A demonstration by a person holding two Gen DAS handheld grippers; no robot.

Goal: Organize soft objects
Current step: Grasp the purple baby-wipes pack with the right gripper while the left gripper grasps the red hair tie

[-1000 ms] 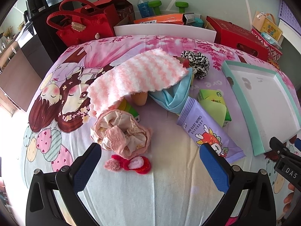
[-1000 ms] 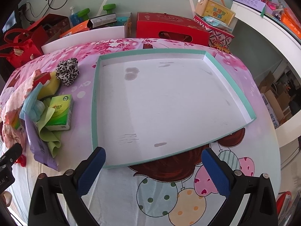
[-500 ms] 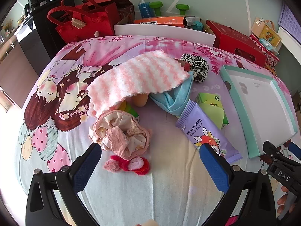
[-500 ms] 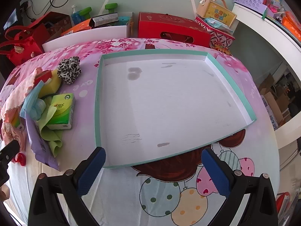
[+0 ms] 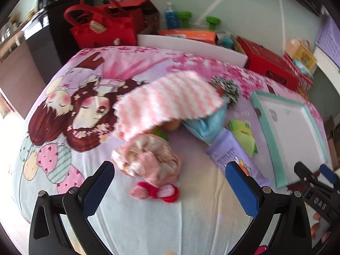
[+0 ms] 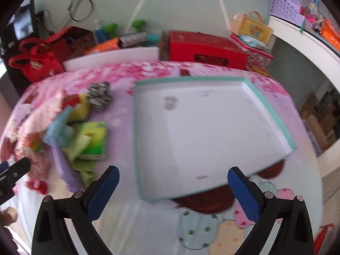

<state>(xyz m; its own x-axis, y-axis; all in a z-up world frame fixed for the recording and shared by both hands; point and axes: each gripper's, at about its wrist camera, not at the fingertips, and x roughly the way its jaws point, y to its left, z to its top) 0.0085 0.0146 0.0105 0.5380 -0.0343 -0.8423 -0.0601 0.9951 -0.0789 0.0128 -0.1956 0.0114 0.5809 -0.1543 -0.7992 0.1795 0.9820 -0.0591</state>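
A pile of soft things lies on the cartoon-print bedspread: a pink-and-white striped fluffy cloth (image 5: 167, 99), a blue cloth (image 5: 209, 124), a beige-pink crumpled garment (image 5: 148, 159), a small red-pink plush piece (image 5: 157, 192), a black-and-white scrunchie (image 5: 228, 90), a purple wipes pack (image 5: 233, 159) and a green tissue pack (image 6: 93, 140). My left gripper (image 5: 170, 188) hovers open just short of the garment. My right gripper (image 6: 173, 193) hangs open over the near edge of the empty white tray with a teal rim (image 6: 267, 108).
Red bags (image 5: 99, 29), a red box (image 6: 204, 48), a white board (image 5: 191, 46), green dumbbells and a bottle crowd the far side. A purple basket (image 6: 286, 2) sits on a white shelf at right. The bed edge drops off at left.
Both views have shifted: the left gripper has pulled back slightly from the pile, and the right gripper has swung so the tray sits further right. Nothing was grasped.
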